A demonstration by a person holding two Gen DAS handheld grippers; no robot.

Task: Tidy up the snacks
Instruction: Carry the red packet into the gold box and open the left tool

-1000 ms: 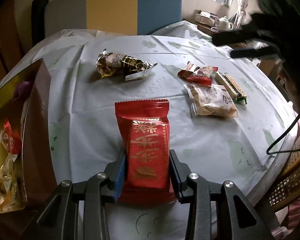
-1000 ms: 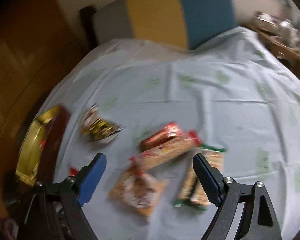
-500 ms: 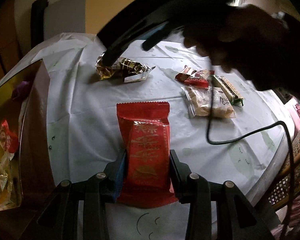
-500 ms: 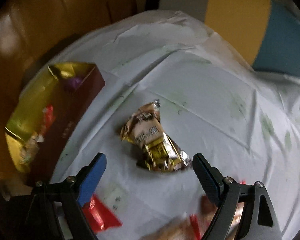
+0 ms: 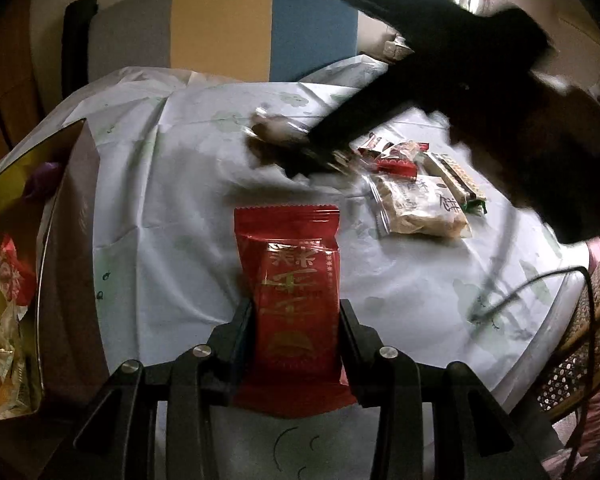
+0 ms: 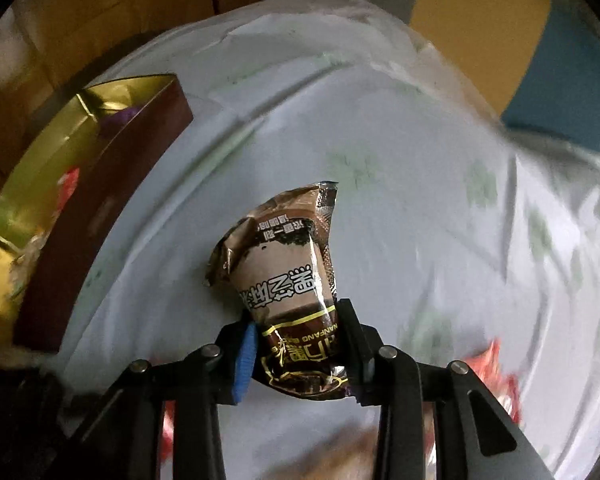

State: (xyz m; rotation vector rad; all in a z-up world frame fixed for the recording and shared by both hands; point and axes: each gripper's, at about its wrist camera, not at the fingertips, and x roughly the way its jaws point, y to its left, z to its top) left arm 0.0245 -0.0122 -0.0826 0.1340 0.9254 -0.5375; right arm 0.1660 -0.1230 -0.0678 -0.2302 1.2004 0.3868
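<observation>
Left gripper (image 5: 296,320): jaws clamped on the red packet (image 5: 294,288), which stands upright between them above the tablecloth (image 5: 172,208).

Right gripper (image 6: 298,344): jaws closing on the brown packet (image 6: 284,280); its lower half sits between the pads and the crinkled top fans out toward 12 o'clock.

The box (image 6: 100,184) with the gold lining lies at 10 o'clock from the right gripper and already holds some snacks.

Step in hand, as judged: secure the brown packet, then carry it to the box. Grip the body, not the loose seal, and squeeze lightly because the foil will slip and crush. Lift clear of the box wall before lowering.

In the left view, at 1 o'clock, the remaining snacks (image 5: 416,196) lie in a cluster.

Hard to read: the right arm is a dark blur there, covering the brown packet. The box is cut by the frame edge, so its free space is unclear. The lower edge of the right view is smeared.
</observation>
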